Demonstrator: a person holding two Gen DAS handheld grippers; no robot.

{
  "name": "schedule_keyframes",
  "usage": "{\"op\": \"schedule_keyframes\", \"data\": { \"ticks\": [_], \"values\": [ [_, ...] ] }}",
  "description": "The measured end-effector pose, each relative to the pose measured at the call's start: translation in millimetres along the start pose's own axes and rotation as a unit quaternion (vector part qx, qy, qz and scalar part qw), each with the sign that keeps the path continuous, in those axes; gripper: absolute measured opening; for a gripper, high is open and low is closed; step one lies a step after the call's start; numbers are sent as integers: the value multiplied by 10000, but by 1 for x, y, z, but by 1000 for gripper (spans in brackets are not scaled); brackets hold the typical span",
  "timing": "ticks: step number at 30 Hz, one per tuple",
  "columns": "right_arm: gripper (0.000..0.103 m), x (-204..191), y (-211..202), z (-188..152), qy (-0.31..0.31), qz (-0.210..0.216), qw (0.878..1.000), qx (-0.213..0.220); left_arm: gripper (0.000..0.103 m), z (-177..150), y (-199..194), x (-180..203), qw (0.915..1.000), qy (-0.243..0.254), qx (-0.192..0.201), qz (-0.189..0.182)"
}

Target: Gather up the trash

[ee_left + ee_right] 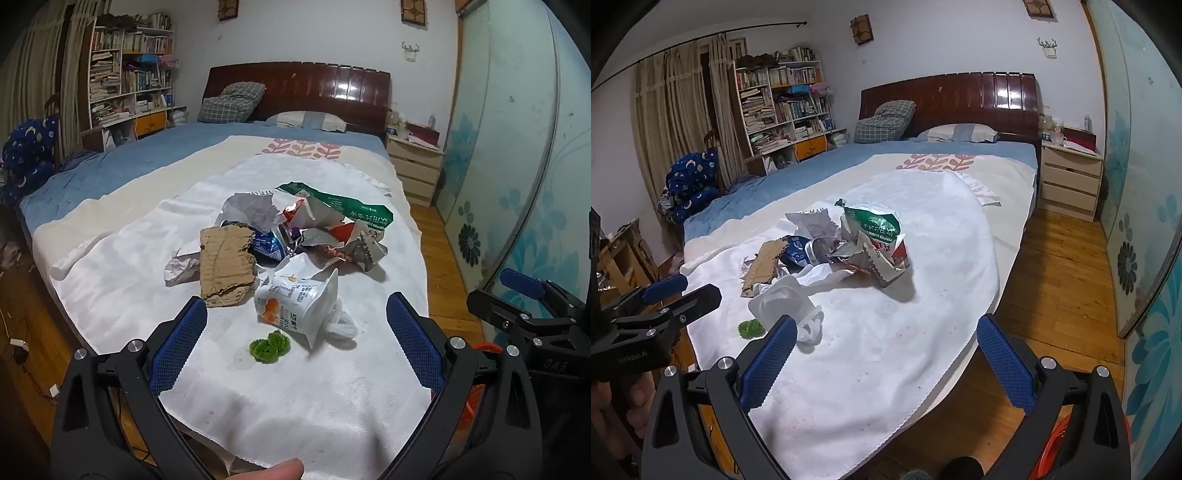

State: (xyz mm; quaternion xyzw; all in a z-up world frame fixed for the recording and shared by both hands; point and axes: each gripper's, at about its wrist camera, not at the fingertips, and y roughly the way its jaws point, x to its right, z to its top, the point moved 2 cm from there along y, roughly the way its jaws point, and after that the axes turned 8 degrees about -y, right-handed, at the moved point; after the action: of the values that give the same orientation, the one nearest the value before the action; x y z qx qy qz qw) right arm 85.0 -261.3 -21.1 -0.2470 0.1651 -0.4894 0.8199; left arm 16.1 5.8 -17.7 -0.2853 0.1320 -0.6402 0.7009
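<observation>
A pile of trash lies on a white towel (288, 398) at the foot of the bed. It holds a torn cardboard piece (225, 266), a crushed blue can (269, 245), a white pouch with an orange print (295, 302), a green fuzzy scrap (269, 343), a green-and-white bag (340, 205) and crumpled paper (247, 210). My left gripper (295, 343) is open and empty, just short of the pouch and green scrap. My right gripper (886, 354) is open and empty over the towel (886, 332), right of the pouch (783, 302). The can (801, 251) and green bag (879, 225) lie beyond.
The bed has a blue sheet (147, 155), pillows and a dark wooden headboard (299, 88). A nightstand (415, 170) stands at the right, a bookshelf (125, 74) at the left. Wooden floor (1060, 288) runs along the bed's right side. Something orange (1056, 450) sits below my right gripper.
</observation>
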Motion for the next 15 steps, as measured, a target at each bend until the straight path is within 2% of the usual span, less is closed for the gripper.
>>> {"op": "schedule_keyframes", "data": {
  "ticks": [15],
  "values": [
    [96, -7, 4, 0, -85, -48, 9999, -38, 97, 0, -1, -5, 10000, -25, -18, 34]
  ]
}}
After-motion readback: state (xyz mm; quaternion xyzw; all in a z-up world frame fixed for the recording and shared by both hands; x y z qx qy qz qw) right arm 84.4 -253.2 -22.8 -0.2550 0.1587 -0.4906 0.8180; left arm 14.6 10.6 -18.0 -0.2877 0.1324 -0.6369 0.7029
